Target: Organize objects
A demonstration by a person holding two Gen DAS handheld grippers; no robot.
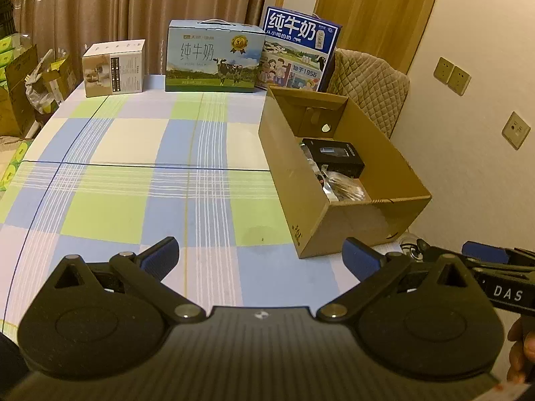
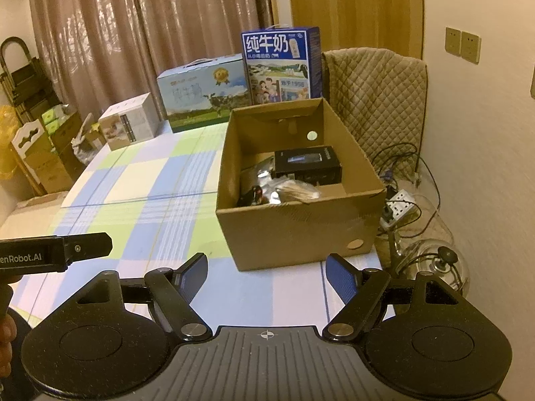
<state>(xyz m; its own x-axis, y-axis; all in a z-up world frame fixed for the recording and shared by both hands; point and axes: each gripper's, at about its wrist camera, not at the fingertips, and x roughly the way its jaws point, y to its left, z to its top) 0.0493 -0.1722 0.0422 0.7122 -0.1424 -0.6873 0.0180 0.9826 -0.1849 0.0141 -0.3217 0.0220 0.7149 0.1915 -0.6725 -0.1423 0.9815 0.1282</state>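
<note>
An open cardboard box [image 1: 354, 220] [image 2: 294, 230] stands at the table's right edge. Inside lie a black box [image 1: 334, 153] [image 2: 307, 163], silvery packets [image 2: 264, 180] and a clear bag of brownish sticks [image 2: 297, 193]. My left gripper [image 1: 260, 257] hovers open over the checked tablecloth [image 1: 133, 173], left of the box's near corner, nothing between its blue pads. My right gripper [image 2: 265, 277] is open too, empty, just in front of the box's near wall. Each gripper's body shows at the edge of the other's view.
At the table's far side stand a small white carton [image 1: 113, 67], a light-blue milk case [image 1: 214, 58] and a dark-blue milk case [image 1: 297, 53]. A quilted chair [image 1: 367, 83] is behind the box. Cables, a power strip [image 2: 398, 207] and a glass jar [image 2: 431, 260] lie on the floor at right.
</note>
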